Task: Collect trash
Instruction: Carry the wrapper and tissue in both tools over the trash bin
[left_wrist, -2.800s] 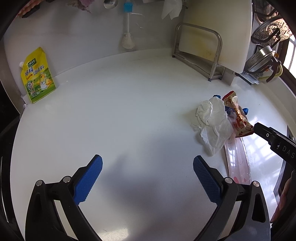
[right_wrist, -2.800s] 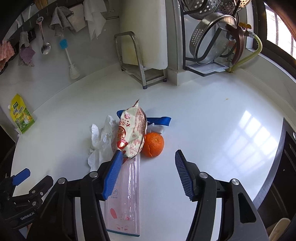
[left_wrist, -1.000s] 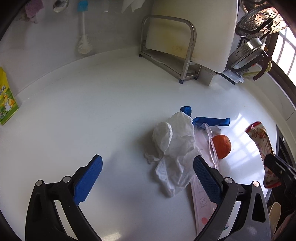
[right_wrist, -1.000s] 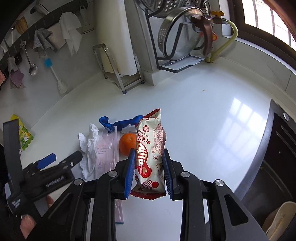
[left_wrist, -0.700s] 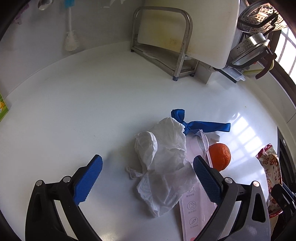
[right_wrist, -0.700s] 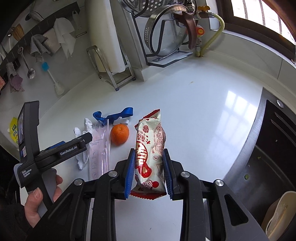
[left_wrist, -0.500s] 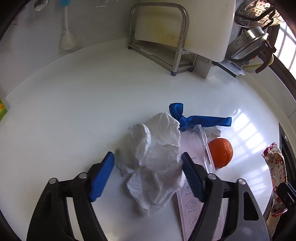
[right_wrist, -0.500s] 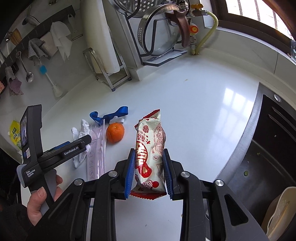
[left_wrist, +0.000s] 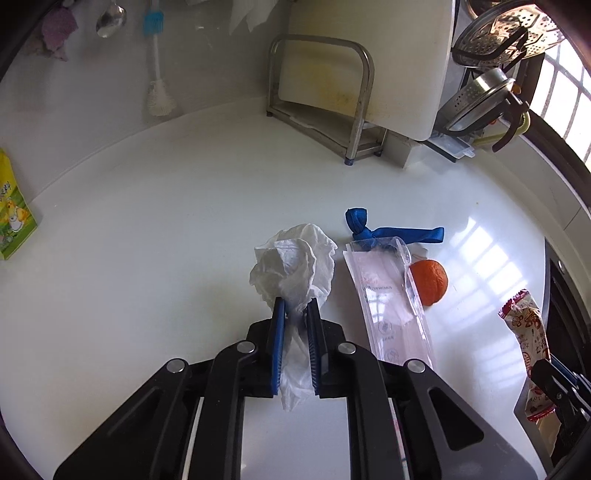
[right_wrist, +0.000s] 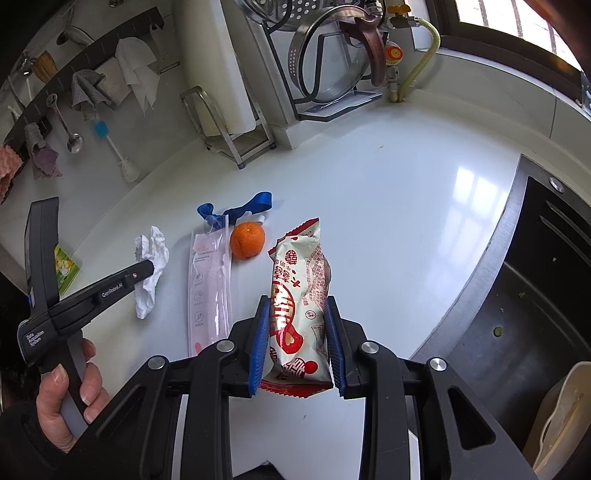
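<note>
My left gripper (left_wrist: 295, 308) is shut on a crumpled white tissue (left_wrist: 293, 264), which bulges out past the blue pads and trails down between them. From the right wrist view the same tissue (right_wrist: 151, 254) hangs under the left gripper (right_wrist: 146, 269), held by a hand. My right gripper (right_wrist: 295, 306) is shut on a white and red snack wrapper (right_wrist: 299, 295), lifted above the white counter (right_wrist: 388, 206). That wrapper (left_wrist: 526, 343) shows at the right edge of the left wrist view. A clear plastic sleeve (left_wrist: 388, 299), an orange (left_wrist: 430, 282) and a blue ribbon (left_wrist: 391, 230) lie on the counter.
A cutting board in a metal stand (left_wrist: 354, 85) and a dish rack with pot lids (right_wrist: 332, 62) line the back wall. Utensils and cloths hang at the left (right_wrist: 74, 110). A yellow-green pouch (left_wrist: 11, 221) leans at far left. A dark sink (right_wrist: 535, 288) opens at right.
The left gripper's jaws closed from wide open onto the white tissue. The right gripper carried the snack wrapper rightward toward the sink, still clamped.
</note>
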